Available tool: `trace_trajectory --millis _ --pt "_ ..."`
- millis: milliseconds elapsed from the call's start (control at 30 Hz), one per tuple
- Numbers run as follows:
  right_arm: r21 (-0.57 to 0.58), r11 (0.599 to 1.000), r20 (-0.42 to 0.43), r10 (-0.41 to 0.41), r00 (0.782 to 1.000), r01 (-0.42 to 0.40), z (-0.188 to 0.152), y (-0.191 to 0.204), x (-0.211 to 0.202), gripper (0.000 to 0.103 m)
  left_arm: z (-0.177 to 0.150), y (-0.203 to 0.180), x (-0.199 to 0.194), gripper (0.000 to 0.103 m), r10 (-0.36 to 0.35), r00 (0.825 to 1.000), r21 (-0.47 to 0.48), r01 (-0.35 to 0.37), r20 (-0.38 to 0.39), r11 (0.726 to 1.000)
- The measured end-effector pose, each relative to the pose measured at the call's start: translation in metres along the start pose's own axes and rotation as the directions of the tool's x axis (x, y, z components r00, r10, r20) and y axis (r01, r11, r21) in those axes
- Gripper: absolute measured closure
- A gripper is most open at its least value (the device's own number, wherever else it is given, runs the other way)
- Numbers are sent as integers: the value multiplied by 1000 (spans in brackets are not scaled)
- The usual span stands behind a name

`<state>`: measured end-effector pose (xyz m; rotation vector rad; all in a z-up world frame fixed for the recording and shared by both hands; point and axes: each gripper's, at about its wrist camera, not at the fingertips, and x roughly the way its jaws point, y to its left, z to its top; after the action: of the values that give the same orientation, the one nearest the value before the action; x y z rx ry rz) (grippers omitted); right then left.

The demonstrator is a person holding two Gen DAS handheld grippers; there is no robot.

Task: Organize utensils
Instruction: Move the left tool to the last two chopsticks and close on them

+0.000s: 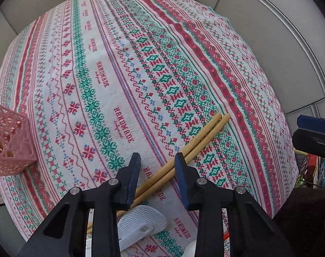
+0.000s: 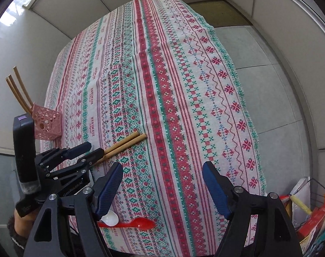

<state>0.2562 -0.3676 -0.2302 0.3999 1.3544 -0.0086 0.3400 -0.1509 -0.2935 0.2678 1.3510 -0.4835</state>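
Tabletop [image 1: 55, 68], patterned cloth over it. Pink basket [image 2: 47, 124] at left edge, sticks already inside. Left gripper [image 1: 157, 160], half spread, straddling chopsticks [image 1: 202, 137], pads not pressing. Right gripper [image 2: 162, 171] wide, empty. Next: pinch pair, carry to basket.

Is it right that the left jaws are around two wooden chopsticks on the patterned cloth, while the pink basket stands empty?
Not quite: the pink basket is not empty. The right wrist view shows wooden sticks standing in it. The chopsticks do lie between the left jaws on the cloth.

tablecloth [image 2: 183, 85] lies bare (far side); pink basket [image 2: 47, 124] blocks the left edge.
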Motion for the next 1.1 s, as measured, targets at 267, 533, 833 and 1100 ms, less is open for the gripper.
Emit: trace_trajectory --millis 267,533,833,1100 --pt "11 1000 -5 -3 1000 3 2 -8 1 25 13 -13 4 75 -18 1000 53 19 -10 998" --pt "26 1000 -1 1 1000 -1 2 -13 -1 25 26 -42 12 75 -5 1000 134 8 -25 991" --pt "55 998 -12 15 1000 -14 2 -17 1 25 48 -71 22 75 62 996 128 -69 62 989" --pt "90 996 -27 -4 1000 7 6 -21 8 25 65 -54 26 87 66 988 120 -83 140 989"
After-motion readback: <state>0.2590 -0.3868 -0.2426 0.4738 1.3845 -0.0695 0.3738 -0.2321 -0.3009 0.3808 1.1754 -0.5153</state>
